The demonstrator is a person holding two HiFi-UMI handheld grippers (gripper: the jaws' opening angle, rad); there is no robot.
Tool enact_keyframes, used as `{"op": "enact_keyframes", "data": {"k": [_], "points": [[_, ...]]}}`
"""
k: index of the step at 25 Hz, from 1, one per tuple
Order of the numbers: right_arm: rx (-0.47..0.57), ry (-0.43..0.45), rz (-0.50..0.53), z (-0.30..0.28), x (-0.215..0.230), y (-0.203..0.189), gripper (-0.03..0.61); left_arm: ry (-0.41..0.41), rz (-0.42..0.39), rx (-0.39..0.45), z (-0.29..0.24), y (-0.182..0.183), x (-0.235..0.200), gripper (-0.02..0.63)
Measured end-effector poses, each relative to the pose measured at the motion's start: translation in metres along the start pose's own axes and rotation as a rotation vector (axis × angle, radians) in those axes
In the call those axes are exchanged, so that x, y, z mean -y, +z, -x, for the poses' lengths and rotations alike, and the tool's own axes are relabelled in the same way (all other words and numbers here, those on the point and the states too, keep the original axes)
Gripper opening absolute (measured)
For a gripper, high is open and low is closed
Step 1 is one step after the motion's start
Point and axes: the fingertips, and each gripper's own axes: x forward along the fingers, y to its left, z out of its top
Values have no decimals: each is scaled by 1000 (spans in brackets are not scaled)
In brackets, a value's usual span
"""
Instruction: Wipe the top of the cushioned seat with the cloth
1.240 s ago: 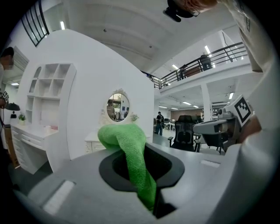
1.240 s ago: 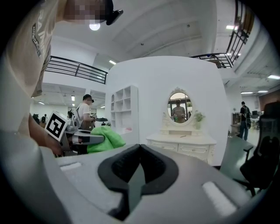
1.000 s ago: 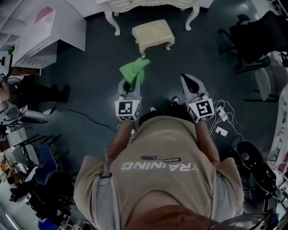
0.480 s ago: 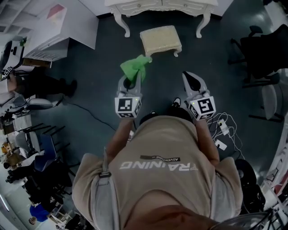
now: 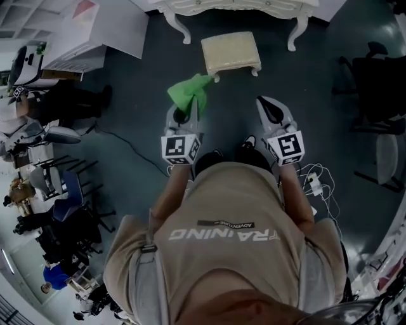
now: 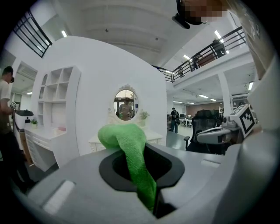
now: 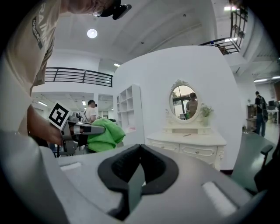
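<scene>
Approach step — wiping hasn't started. The cushioned seat (image 5: 230,52) stands on the dark floor (image 5: 228,108) just in front of the white dressing table (image 5: 235,7). Its pale top is bare and nothing touches it.

The left hand-held gripper (image 5: 183,119) is clenched on the green cloth (image 5: 190,94). In the left gripper view a strip of cloth runs down into the seam where the jaws meet, with the rest bunched above the tips. In the head view the cloth hangs in the air on the near side of the seat, toward its left corner. It is near the cushion but apart from it.

The right hand-held gripper (image 5: 269,106) is also on the near side of the seat, off to its right. Its jaws are closed together with nothing between them. Its view shows the dressing table and oval mirror (image 7: 183,101) past the tips; the seat is not in that view.

Next move, as I judge it: bring the left gripper forward and down until the loose bunch of cloth lies on the cushion top, pinch kept tight, then sweep across. The cloth should do the pressing, not the gripper tips. The right gripper probably has no job — maybe steadying the seat if it slides.
</scene>
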Motion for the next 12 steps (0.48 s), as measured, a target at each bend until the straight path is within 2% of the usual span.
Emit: {"op": "enact_keyframes", "data": {"k": [6, 12], "points": [[3, 30, -4, -14, 23, -6, 2, -1, -6, -20, -25, -6, 11, 46], [-33, 82, 3, -28, 15, -15, 2, -12, -8, -45, -32, -12, 2, 48]]}}
